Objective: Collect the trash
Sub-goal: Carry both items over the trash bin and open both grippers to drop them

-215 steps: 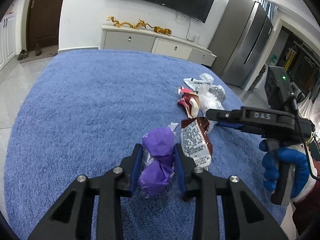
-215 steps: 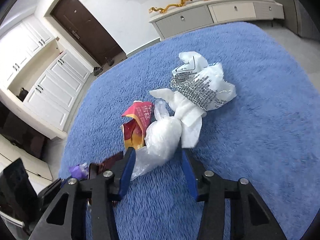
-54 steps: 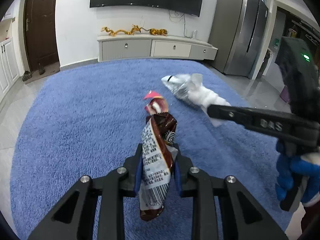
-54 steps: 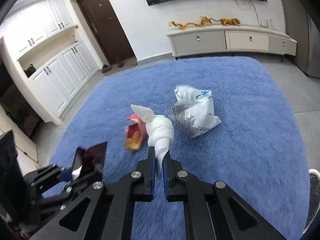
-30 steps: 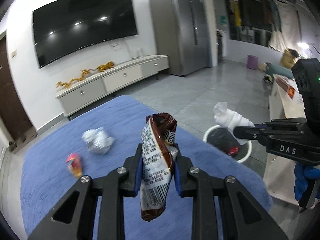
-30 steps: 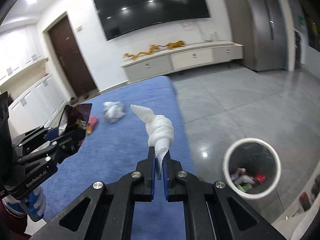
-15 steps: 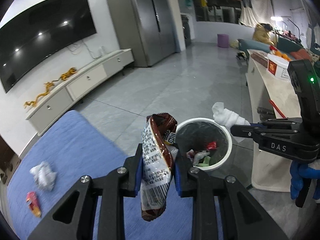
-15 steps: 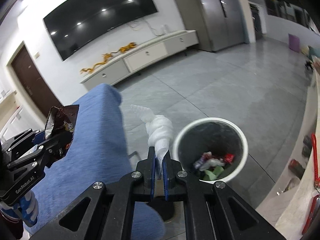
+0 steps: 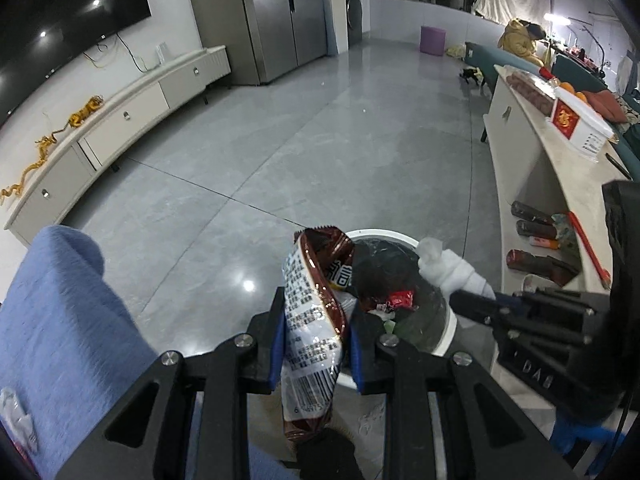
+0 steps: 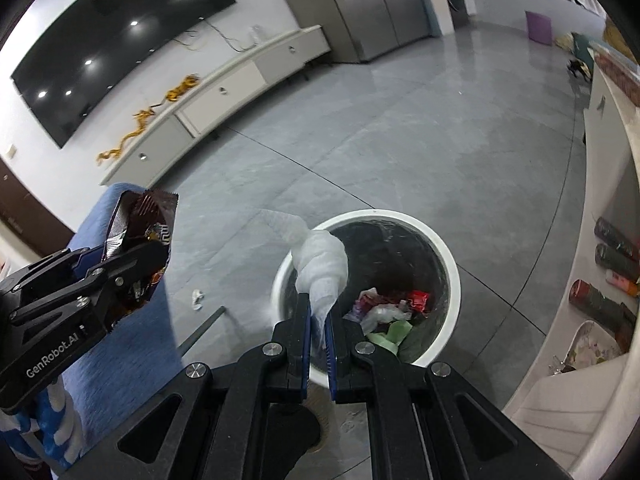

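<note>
Left gripper: jaws pinching brown snack wrapper, upright, bin just beyond. Right gripper: jaws pressed on white crumpled bag, over bin's near rim.

White letters on the side of the left gripper read "GenRobot.AI", and the body of the right gripper bears the raised letters "DAS". The brown snack wrapper carries a barcode with digits beneath it and blocks of fine print, all too small to read. A white box on the counter has a red label with a gold character that cannot be made out.
</note>
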{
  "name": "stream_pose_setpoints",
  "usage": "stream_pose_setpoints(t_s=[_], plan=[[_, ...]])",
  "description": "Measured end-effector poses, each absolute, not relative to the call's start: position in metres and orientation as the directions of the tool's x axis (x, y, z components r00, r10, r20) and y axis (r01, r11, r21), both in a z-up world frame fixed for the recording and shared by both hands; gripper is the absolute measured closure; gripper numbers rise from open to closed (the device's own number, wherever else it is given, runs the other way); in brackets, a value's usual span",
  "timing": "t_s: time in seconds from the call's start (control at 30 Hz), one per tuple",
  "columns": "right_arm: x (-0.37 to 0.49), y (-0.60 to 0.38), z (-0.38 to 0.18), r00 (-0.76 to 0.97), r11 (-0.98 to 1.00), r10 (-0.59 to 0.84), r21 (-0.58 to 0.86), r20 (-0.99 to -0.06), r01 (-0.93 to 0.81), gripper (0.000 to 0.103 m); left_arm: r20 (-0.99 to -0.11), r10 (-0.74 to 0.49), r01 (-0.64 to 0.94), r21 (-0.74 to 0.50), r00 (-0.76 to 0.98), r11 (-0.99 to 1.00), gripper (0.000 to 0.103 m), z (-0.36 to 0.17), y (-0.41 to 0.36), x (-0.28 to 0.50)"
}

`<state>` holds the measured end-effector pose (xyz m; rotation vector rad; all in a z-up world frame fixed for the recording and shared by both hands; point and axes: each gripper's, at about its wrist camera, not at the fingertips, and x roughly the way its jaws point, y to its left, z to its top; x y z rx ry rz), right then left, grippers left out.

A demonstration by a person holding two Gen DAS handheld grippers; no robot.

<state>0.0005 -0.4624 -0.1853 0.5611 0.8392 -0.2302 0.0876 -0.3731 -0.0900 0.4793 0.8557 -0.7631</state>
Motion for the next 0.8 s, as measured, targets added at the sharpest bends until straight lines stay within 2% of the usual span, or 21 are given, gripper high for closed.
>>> stream_pose_setpoints(t_s=[0.4, 0.47, 0.5, 0.53, 0.6, 0.63, 0.67, 0.8], plan=[[0.025, -0.486, -0.212, 0.603, 0.797, 0.003, 0.366, -0.798, 0.481, 0.094, -0.831, -0.393, 0.762, 0.057, 0.395, 0.645, 0.078, -0.112, -0.407, 0.114], [0.027, -0.488, -0.214, 0.595, 0.794, -0.004, 0.359, -0.804, 0.491, 0.094, -0.830, -0.395, 0.762, 0.054, 0.393, 0.645, 0.075, -0.113, -0.413, 0.115], [0.028, -0.490, -0.215, 0.590, 0.792, -0.007, 0.356, -0.807, 0.496, 0.094, -0.829, -0.398, 0.762, 0.052, 0.393, 0.645, 0.070, -0.113, -0.415, 0.116], [0.028, -0.491, -0.216, 0.587, 0.790, -0.009, 0.353, -0.810, 0.500, 0.092, -0.826, -0.402, 0.762, 0.050, 0.396, 0.646, 0.064, -0.113, -0.416, 0.116], [0.028, -0.493, -0.218, 0.578, 0.786, -0.016, 0.347, -0.816, 0.511, 0.080, -0.818, -0.412, 0.761, 0.047, 0.401, 0.647, 0.055, -0.111, -0.417, 0.116], [0.028, -0.494, -0.219, 0.575, 0.785, -0.021, 0.343, -0.818, 0.517, 0.070, -0.816, -0.416, 0.762, 0.046, 0.402, 0.646, 0.053, -0.110, -0.418, 0.116], [0.027, -0.495, -0.219, 0.574, 0.783, -0.026, 0.340, -0.819, 0.521, 0.067, -0.811, -0.421, 0.762, 0.046, 0.406, 0.645, 0.053, -0.109, -0.419, 0.116], [0.025, -0.496, -0.219, 0.568, 0.779, -0.033, 0.335, -0.822, 0.530, 0.066, -0.790, -0.441, 0.761, 0.050, 0.427, 0.647, 0.052, -0.101, -0.418, 0.108]])
